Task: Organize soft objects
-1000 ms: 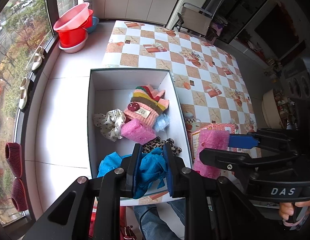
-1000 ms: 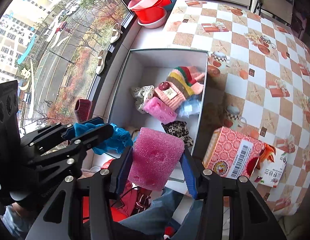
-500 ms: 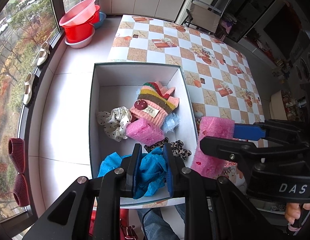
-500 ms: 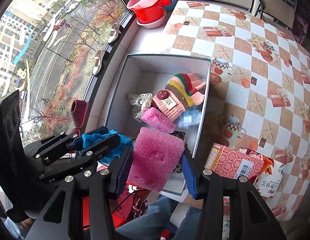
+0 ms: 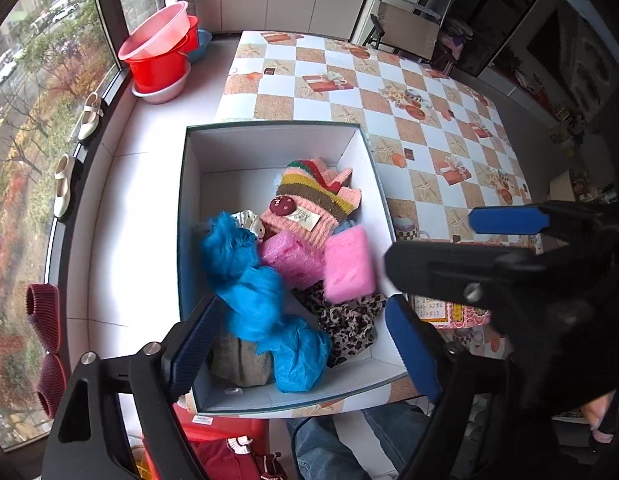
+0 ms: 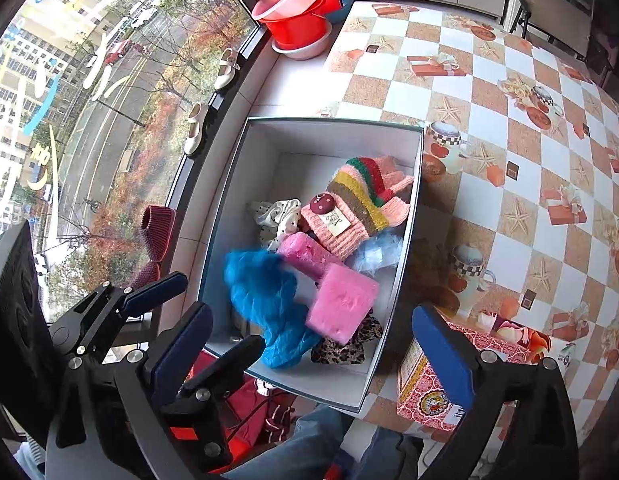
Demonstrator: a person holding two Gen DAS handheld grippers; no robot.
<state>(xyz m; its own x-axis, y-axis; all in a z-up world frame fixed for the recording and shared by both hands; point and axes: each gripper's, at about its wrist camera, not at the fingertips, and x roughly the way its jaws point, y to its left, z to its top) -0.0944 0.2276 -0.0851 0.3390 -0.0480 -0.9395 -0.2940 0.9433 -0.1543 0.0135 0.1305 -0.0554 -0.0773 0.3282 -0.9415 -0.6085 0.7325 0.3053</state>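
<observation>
Gaping left tongs [image 5: 305,344], right tongs [image 6: 321,344], sponge [image 6: 343,300] over box [image 6: 405,248]

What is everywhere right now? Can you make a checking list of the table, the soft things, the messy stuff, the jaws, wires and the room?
Surface: checkered tablecloth, white box at its edge.
Job's things: blue cloth, blurred pink sponge, striped knit hat, all in the box.
Clutter: patterned carton beside the box.
Grippers: left gripper and right gripper, jaws open, empty.
Cables: one dark cable below the table edge.
Surroundings: window, stacked basins, shoes on the sill.
</observation>
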